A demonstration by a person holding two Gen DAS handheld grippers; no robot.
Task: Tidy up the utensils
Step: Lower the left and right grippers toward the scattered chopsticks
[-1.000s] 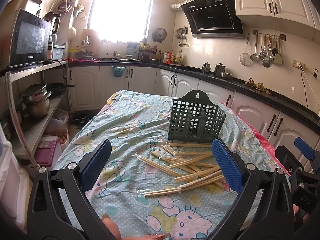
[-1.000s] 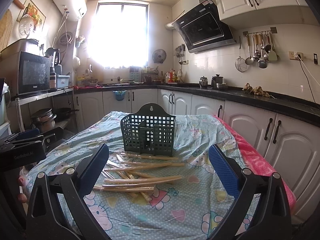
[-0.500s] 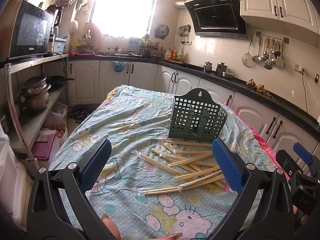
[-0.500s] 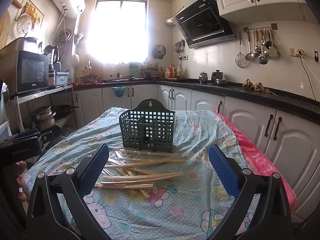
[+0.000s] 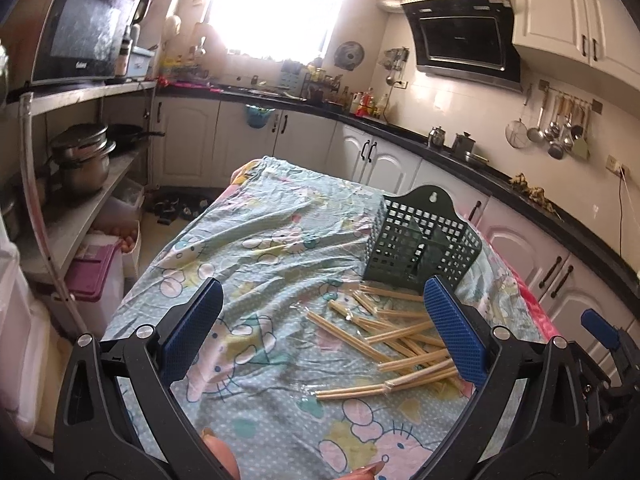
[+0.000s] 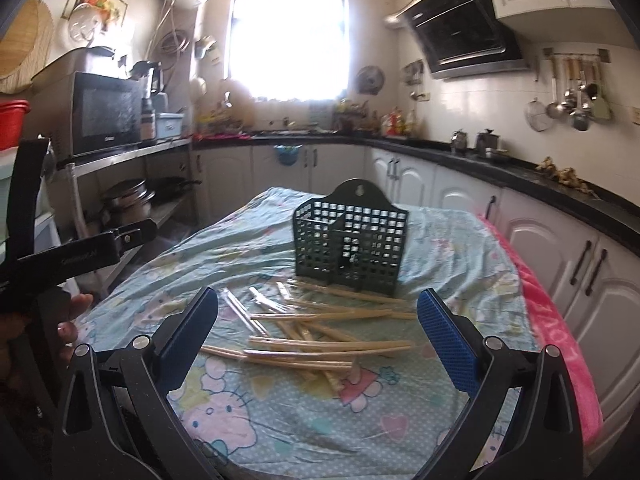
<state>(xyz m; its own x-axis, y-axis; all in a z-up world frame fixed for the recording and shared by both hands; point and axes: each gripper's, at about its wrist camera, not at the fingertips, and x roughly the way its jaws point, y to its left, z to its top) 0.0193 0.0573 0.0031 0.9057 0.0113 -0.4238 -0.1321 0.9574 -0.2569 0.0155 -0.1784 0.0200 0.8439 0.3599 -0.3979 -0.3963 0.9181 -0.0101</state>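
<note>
Lying scattered on the cloth (image 5: 256, 264) before the basket (image 6: 352, 240), wrapped chopsticks (image 6: 320, 328) look light, stiff and slippery, best pinched mid-length; left gripper (image 5: 320, 336) and right gripper (image 6: 318, 332) both gape, empty.

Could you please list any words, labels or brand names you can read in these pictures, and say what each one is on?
"LOVE", pink towel at the table's right edge, likely part of a longer print.
Microwave badge: too blurred to read.
Raised lettering on the left gripper arm, seen from the right wrist view: too blurred.
Nothing else legible.
</note>
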